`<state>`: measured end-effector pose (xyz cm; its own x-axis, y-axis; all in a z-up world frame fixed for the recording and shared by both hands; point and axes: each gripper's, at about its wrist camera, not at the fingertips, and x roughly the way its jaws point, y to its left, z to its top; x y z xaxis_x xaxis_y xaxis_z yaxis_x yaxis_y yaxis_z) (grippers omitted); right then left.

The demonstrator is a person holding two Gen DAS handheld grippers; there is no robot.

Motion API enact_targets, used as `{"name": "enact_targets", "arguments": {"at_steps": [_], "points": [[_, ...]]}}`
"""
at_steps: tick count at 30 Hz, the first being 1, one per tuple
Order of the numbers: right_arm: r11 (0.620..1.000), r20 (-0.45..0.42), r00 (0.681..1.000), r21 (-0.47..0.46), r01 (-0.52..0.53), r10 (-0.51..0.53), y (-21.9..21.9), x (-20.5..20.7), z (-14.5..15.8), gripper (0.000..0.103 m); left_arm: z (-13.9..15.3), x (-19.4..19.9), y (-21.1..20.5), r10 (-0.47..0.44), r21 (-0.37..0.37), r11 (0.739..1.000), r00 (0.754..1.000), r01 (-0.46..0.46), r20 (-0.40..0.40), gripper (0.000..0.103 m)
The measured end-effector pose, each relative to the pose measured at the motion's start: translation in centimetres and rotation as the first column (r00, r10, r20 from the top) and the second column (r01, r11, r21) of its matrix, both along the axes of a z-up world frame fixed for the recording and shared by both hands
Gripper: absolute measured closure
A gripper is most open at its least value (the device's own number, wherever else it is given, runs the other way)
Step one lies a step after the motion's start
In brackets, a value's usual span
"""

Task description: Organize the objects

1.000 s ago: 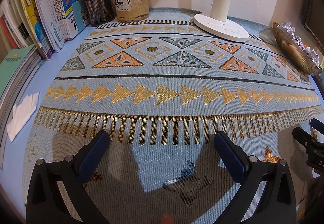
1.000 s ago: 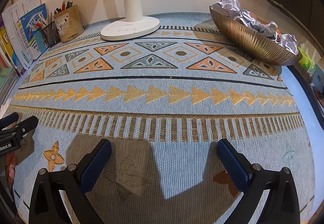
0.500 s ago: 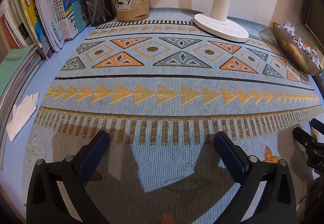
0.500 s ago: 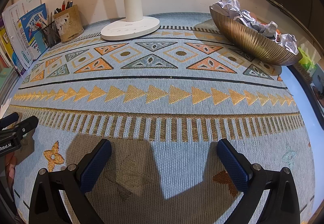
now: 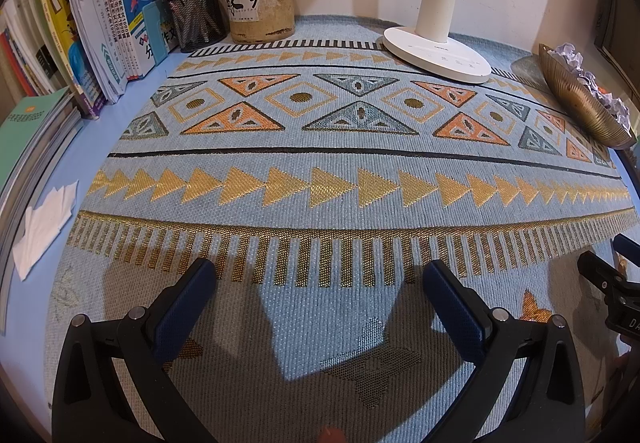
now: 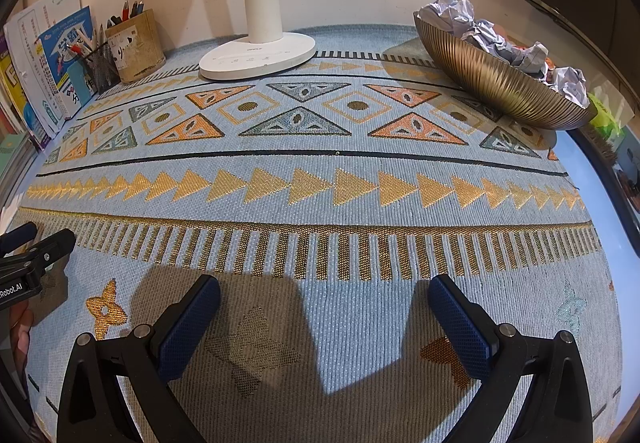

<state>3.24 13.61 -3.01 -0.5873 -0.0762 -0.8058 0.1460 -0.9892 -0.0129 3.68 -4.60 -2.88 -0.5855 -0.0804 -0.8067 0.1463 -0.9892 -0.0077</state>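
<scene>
Nothing has shifted since a moment ago: both of my grippers hang at the same spots over the patterned mat [image 5: 320, 171], and every item at the back sits where it did. My left gripper [image 5: 320, 283] is spread wide with its blue-padded fingers [image 5: 184, 307] well apart and nothing between them, only its shadow on the weave below. My right gripper [image 6: 324, 301] is just as wide and also empty; in the left view its tip shows at the right edge, and in the right view the left one pokes in from the left edge. Along the far wall, from my left, stand the upright books [image 5: 120, 15], a black mesh pen cup [image 5: 196, 19] just beside them, and a tan round pen holder [image 5: 260, 3] touching or nearly touching the mesh cup, both filled with pens. The white lamp base [image 6: 256, 57] rests on the back edge of the mat near the middle. At the far right a ribbed gold bowl [image 6: 500, 83] sits partly on the mat, heaped with crumpled paper balls [image 6: 480, 31]. On the bare blue worktop [image 5: 92, 139] to the left of the mat lies a white folded tissue [image 5: 44, 227], near a flat green booklet [image 5: 28, 127] at the edge.
</scene>
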Motion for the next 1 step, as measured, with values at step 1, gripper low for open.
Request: {"name": "enact_targets", "arguments": {"at_steps": [1], "points": [[1.000,0.000,1.000,0.000,0.000,0.000,0.00,0.01,0.00,0.000,0.00,0.00,-0.01,0.000,0.000,1.000,1.000,0.000,0.000,0.000]]}}
